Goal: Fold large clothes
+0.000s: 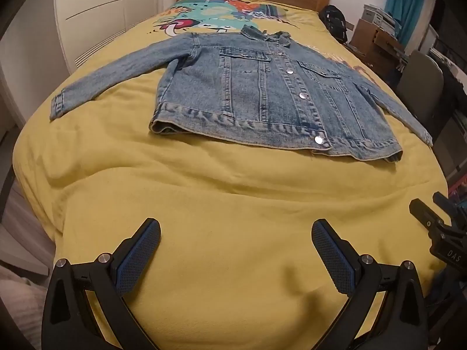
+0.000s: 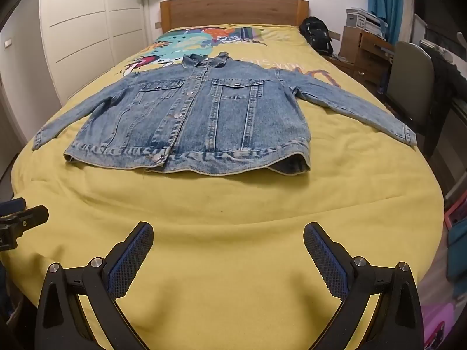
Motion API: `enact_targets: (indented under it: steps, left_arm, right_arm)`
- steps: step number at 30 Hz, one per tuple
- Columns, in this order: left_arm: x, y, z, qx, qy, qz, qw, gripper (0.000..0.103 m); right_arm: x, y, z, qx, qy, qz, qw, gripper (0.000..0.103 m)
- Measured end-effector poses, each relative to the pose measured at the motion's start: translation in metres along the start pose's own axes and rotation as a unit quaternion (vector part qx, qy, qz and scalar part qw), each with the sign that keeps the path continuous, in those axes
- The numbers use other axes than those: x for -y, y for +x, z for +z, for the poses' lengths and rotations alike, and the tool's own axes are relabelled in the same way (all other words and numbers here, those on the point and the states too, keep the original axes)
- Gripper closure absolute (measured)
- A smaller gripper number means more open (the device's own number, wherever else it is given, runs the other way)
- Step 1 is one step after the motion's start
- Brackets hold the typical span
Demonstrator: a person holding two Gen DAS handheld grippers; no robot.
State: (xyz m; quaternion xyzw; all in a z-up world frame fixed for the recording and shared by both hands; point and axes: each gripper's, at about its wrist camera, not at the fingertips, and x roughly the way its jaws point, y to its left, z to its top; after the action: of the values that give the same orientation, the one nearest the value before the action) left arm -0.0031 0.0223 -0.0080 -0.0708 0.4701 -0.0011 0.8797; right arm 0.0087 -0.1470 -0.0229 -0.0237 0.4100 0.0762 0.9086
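Bedroom setup: yellow bed (image 2: 233, 262) with a wooden headboard (image 2: 233, 8), white wardrobe (image 2: 81, 35) on one side, desk clutter and a chair (image 2: 414, 84) on the other. Jacket (image 2: 198, 119) is laid flat face up mid-bed, buttoned, collar toward the headboard, both sleeves spread out to the sides. My guess is it's spread like that so each sleeve can be grabbed and folded in without fighting the denim.

Both my grippers hover low over the foot of the bed, well short of the hem, holding nothing. Left gripper (image 1: 235, 242) has its jaws spread wide, right gripper (image 2: 228, 243) the same. So folding hasn't started, far as I can judge.

View differences: the left cam gets the left sleeve (image 1: 116, 73) in full down to the cuff, but the other sleeve runs off toward the bed's edge. The right cam shows the right sleeve (image 2: 350, 102) whole, cuff near the edge by the chair. Each cam also catches a bit of the other gripper at its border.
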Motion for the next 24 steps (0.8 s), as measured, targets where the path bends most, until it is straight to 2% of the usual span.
enact_targets:
  steps: [24]
  left_arm:
    - [-0.001, -0.012, 0.001, 0.015, -0.001, -0.006, 0.9999, 0.001]
  right_arm:
    - [-0.002, -0.006, 0.002, 0.008, -0.006, 0.002, 1.000, 0.000]
